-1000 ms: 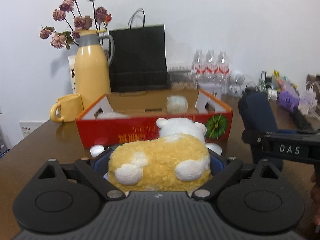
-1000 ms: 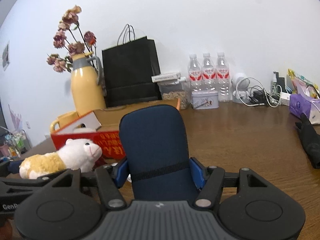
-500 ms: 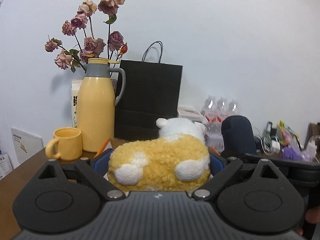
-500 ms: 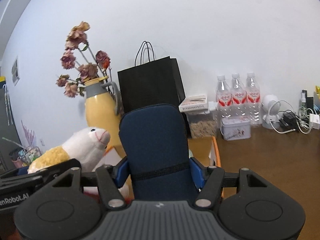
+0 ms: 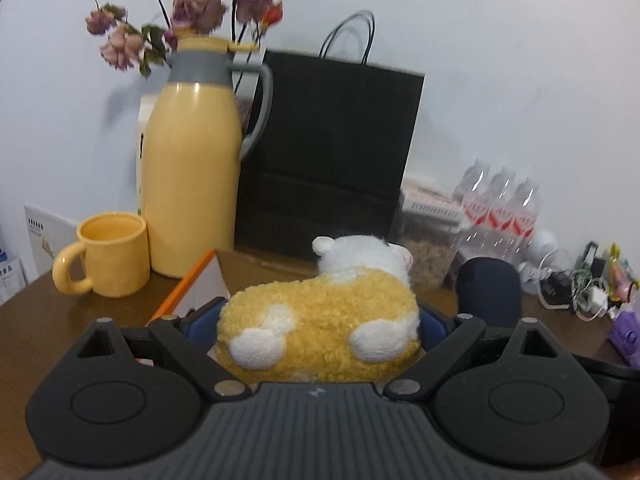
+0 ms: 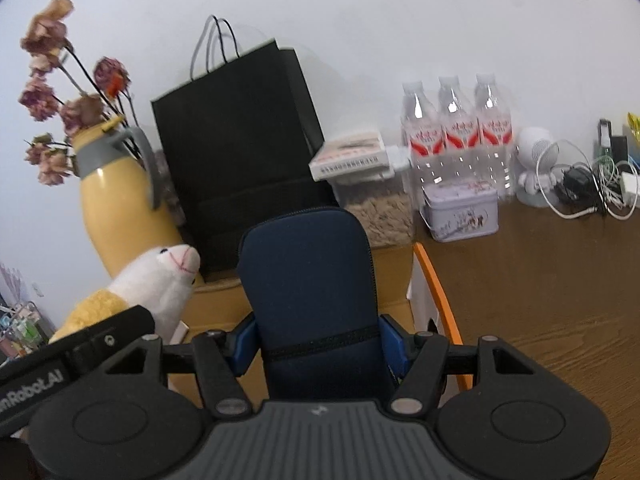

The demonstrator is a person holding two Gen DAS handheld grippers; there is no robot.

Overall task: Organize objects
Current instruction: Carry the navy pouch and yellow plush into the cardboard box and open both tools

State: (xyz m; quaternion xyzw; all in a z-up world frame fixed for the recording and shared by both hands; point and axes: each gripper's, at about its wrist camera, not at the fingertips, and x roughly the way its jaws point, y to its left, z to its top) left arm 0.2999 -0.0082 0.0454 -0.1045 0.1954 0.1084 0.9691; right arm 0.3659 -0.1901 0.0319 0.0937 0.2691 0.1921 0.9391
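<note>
Left gripper (image 5: 320, 320) clamps plush sheep (image 5: 320, 324); right gripper (image 6: 320, 344) clamps navy pouch (image 6: 312, 304). Cardboard box (image 6: 400, 280) at 12 o'clock: center both above it, lower, then release.

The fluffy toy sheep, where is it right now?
The toy sheep is held in the left tongs, above the cardboard box. The yellow jug and black bag stand behind it.

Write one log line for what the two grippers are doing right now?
left hand-held gripper: grips yellow-and-white plush sheep | right hand-held gripper: grips navy fabric pouch | both above orange-edged cardboard box
</note>
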